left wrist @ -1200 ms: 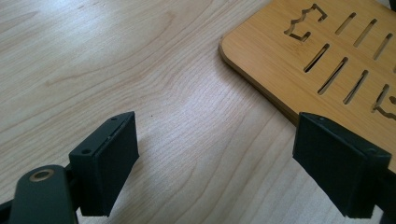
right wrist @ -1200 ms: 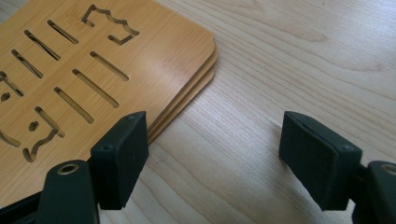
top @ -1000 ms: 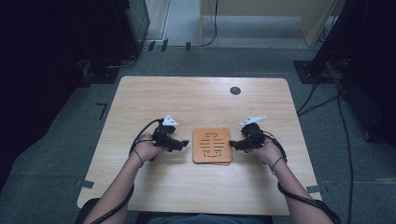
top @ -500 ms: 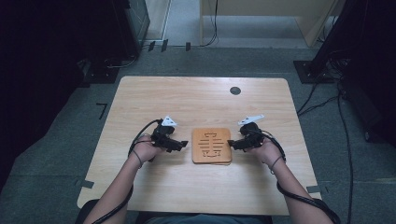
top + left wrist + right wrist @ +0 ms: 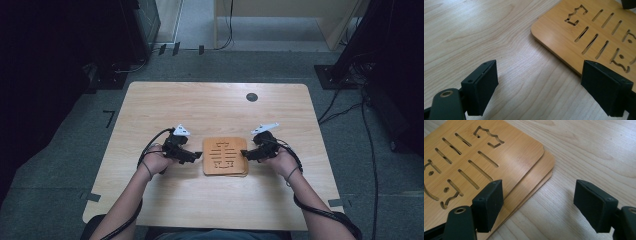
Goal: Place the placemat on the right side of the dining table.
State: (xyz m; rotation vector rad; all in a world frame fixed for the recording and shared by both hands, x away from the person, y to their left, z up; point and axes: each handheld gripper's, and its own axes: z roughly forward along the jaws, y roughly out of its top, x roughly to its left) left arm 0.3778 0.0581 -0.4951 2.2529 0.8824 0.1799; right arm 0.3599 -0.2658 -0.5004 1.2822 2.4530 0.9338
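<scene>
Both hand-held grippers, left [image 5: 196, 156] and right [image 5: 246, 154], stood wide open and empty either side of the stacked boards [image 5: 225, 156] lying mid-worktop [image 5: 200, 105], so no lifting seemed begun yet.

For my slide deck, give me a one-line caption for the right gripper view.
Open right gripper poised at the corner of stacked wooden trivets with cut-out slots on a pale wood table.

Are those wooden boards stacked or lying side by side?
Stacked: the right gripper view shows the wooden boards layered, lower edges peeking out beneath the top one's corner.
</scene>
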